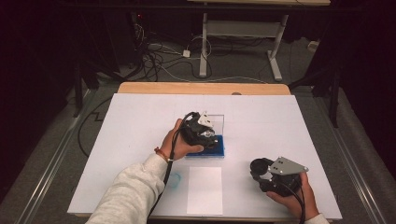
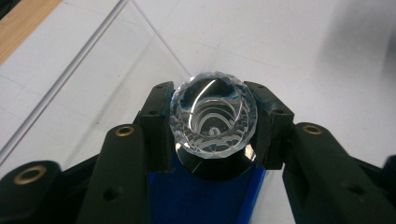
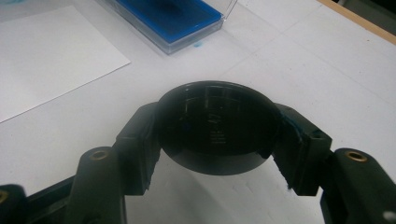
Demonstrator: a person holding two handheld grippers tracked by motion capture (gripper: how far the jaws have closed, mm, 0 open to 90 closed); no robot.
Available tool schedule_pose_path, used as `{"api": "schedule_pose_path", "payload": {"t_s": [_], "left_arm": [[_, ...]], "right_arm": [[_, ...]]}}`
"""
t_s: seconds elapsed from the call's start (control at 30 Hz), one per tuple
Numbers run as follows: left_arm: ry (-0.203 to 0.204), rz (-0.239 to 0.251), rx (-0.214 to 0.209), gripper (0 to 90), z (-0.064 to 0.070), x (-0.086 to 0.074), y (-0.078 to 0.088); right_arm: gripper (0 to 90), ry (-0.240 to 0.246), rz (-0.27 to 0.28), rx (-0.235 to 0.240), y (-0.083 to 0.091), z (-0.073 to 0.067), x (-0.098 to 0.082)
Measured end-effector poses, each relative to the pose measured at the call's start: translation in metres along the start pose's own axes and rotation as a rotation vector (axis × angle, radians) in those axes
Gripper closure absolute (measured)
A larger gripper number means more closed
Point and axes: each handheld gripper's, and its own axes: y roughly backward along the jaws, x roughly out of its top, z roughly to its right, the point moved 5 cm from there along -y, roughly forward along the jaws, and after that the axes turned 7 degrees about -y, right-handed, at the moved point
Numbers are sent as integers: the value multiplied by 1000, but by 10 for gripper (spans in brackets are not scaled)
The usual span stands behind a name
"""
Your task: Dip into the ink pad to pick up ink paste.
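Observation:
My left gripper (image 1: 208,137) is shut on a stamp's faceted clear crystal knob (image 2: 213,116), one pad on either side. Below the knob, the stamp's dark round base (image 2: 215,169) hangs over the blue ink pad (image 2: 201,200). That ink pad (image 1: 219,150) lies mid-table in a clear case whose lid (image 1: 217,123) stands upright behind it. Near the front right, my right gripper (image 1: 259,168) is shut on a black round cap (image 3: 215,126), held just above the white surface. Ahead of the cap is the ink pad (image 3: 173,16).
A white sheet of paper (image 1: 204,189) lies at the front edge, with a faint blue mark (image 1: 175,179) to its left. The white board (image 1: 140,121) covers a wooden table (image 1: 201,87). Cables and a desk frame (image 1: 243,32) stand on the floor beyond.

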Motion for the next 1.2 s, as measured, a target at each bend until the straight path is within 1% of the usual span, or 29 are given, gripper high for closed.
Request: {"api": "schedule_pose_path", "payload": {"t_s": [0.1, 0.2, 0.23, 0.3, 0.33, 0.37, 0.43, 0.5, 0.53, 0.63, 0.7, 0.73, 0.8, 0.9, 1.0, 1.07, 1.13, 1.2], "left_arm": [[7, 22, 2, 549, 0, -2, 10], [3, 47, 8, 550, 2, -5, 20], [0, 55, 17, 549, 4, -6, 23], [-22, 58, 24, 550, 7, -8, 29], [-26, 65, 27, 550, 9, -9, 32], [-25, 74, 27, 550, 10, -10, 35], [-35, 80, 33, 550, 13, -12, 39], [-36, 94, 41, 550, 15, -15, 44], [-35, 103, 36, 550, 16, -17, 46], [-37, 103, 47, 550, 17, -22, 52], [-30, 112, 43, 550, 17, -25, 57], [-33, 109, 44, 549, 17, -26, 59], [-36, 103, 52, 549, 18, -29, 62], [-34, 112, 52, 550, 21, -32, 68], [-33, 120, 41, 550, 23, -34, 73], [-37, 114, 46, 550, 25, -36, 75], [-37, 116, 36, 549, 26, -37, 77], [-45, 109, 28, 549, 29, -39, 79]], "right_arm": [[387, 3, 0, -2, 0, 0, 0], [387, 1, 2, -3, 0, 0, 1], [387, 1, 2, -3, 0, 0, 1], [387, -1, 1, -3, 0, 0, 1], [387, 3, 2, -3, 0, 0, 1], [387, 3, 2, -4, 0, 0, 1], [387, 1, 5, -5, 0, 0, 1], [387, -7, 21, -20, 1, 1, 2], [387, -8, 27, -28, 2, 2, 2], [387, -14, 38, -33, 4, 3, 3], [387, -13, 35, -32, 4, 3, 3], [387, -7, 35, -34, 4, 3, 3], [387, -10, 38, -30, 4, 2, 4], [387, -9, 38, -28, 4, 3, 4], [387, -12, 38, -26, 4, 3, 4], [387, -16, 39, -24, 4, 4, 4], [387, -15, 40, -23, 3, 4, 5], [387, -11, 38, -23, 2, 4, 5]]}}
